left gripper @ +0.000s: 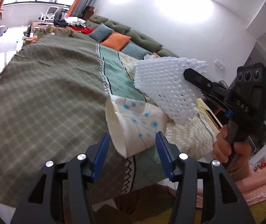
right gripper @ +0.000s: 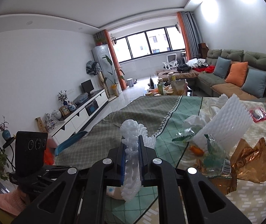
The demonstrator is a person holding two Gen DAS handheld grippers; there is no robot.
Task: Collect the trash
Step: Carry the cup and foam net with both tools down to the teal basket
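Note:
My left gripper point(left gripper: 132, 139) is shut on a white paper cup point(left gripper: 135, 126) with blue dots, held tilted above the cloth-covered table point(left gripper: 45, 93). My right gripper point(right gripper: 132, 143) is shut on a white foam net sleeve point(right gripper: 133, 132); in the left wrist view the sleeve point(left gripper: 166, 85) hangs just above and right of the cup, with the right gripper point(left gripper: 188, 74) clamped on it. More trash lies on the table to the right: another foam net point(right gripper: 228, 119), a crushed plastic bottle point(right gripper: 215, 153), gold wrappers point(right gripper: 250, 160) and crumpled tissue point(right gripper: 196, 121).
A green sofa point(right gripper: 241, 74) with blue and orange cushions stands at the right. A low table with bottles and jars point(right gripper: 170, 87) is beyond the table's far edge. A white TV cabinet point(right gripper: 80, 115) lines the left wall. A red packet point(right gripper: 258, 113) lies at far right.

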